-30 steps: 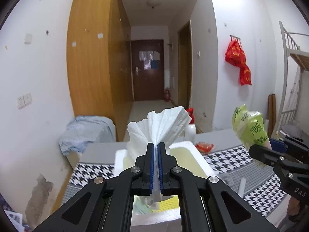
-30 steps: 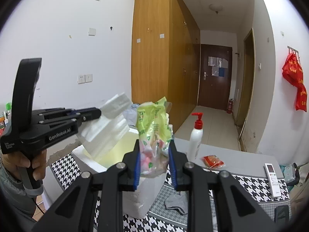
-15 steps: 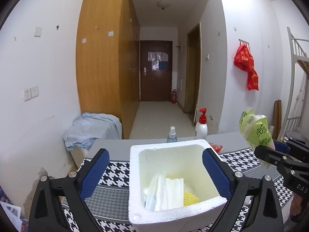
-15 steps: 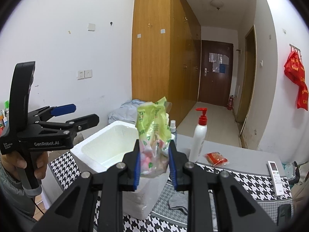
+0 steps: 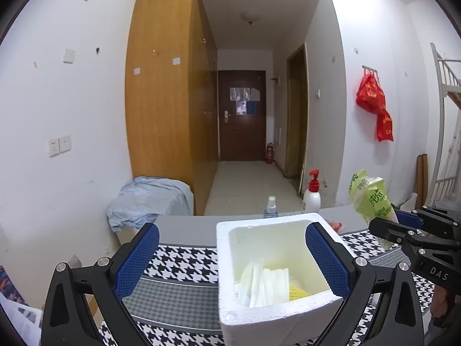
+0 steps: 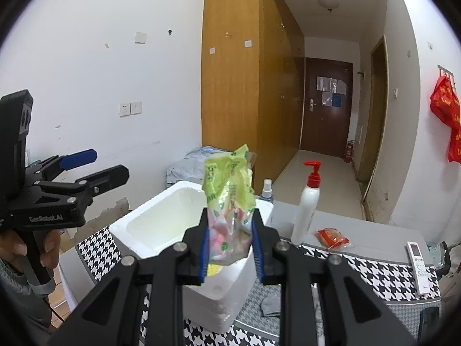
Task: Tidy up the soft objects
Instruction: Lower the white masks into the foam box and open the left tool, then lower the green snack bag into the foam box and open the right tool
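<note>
Inside foam box, tissue, left gripper opening

The left gripper is opening, its blue pads spread wide with nothing pressed between them. A hand grips its handle. The right gripper points slightly downward, jaws narrowed and clamped on a packet.

Black tongs, blue ribbed pads, silver screws, white lettering, grey sleeve

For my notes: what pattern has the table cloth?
Black-and-white houndstooth table cloth, clearest in the left wrist view.
</note>
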The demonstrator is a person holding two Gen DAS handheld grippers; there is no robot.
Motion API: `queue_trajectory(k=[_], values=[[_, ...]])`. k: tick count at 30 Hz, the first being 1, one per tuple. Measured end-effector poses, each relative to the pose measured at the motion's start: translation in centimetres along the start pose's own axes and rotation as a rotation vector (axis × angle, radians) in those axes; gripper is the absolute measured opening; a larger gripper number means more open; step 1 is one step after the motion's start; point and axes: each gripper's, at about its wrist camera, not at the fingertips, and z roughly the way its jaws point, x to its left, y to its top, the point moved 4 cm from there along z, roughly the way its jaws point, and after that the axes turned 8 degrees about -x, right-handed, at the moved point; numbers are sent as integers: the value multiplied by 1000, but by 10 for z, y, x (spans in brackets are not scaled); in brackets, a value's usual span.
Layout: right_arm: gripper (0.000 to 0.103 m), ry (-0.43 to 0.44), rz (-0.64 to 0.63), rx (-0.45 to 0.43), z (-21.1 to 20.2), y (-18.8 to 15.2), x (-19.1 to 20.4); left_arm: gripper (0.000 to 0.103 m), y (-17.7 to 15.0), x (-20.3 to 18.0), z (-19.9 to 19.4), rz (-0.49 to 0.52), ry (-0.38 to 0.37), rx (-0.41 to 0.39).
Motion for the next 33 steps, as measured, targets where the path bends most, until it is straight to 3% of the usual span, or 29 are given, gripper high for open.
queue_trajectory(k=[33], values=[[29,53,-35,83,42,-2,28,102,-8,38,-20,-25,81,-24]])
